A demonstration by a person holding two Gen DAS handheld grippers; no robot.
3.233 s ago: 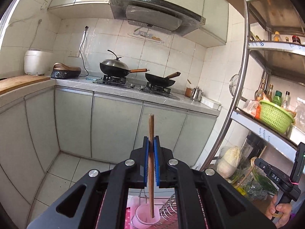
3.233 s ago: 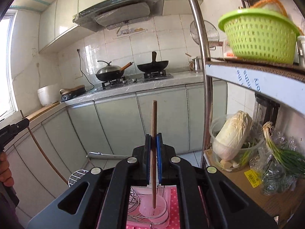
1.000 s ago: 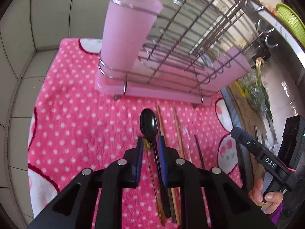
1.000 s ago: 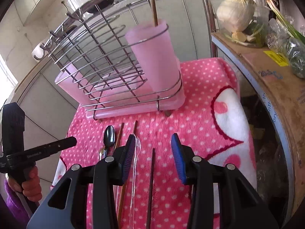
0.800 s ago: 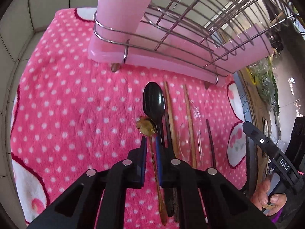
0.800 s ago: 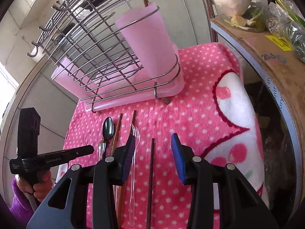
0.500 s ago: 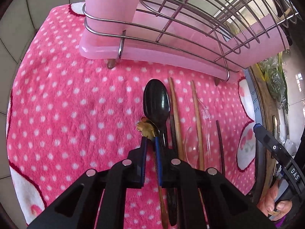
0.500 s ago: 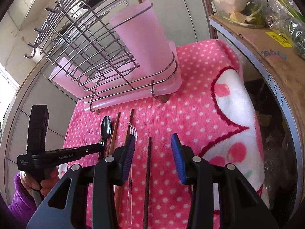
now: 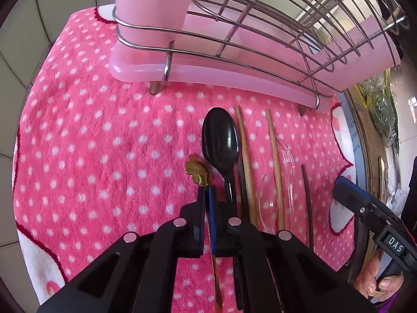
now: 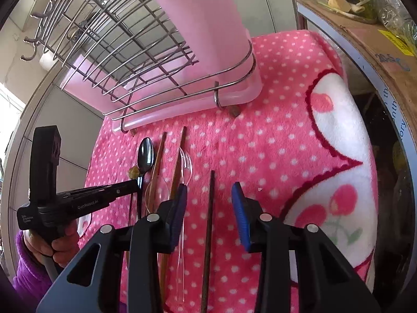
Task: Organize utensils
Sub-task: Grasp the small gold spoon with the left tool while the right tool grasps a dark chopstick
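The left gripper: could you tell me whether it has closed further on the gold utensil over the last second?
Yes. The left gripper, open around the black spoon before, is now shut on the gold utensil beside it.

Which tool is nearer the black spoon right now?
Left. The left tool sits right beside the black spoon, closed on the gold leaf-ended utensil. The right tool is open, straddling the dark chopstick several utensils away.

The utensils lie side by side on the towel [image 9: 104,135] in front of the drying rack [image 9: 260,52]: leaf-ended spoon [image 9: 199,173] leftmost, then spoon [image 9: 221,140], two chopsticks [image 9: 245,156], clear spoon [image 9: 267,203], clear fork [image 9: 288,156], and lone chopstick [image 10: 209,221] rightmost
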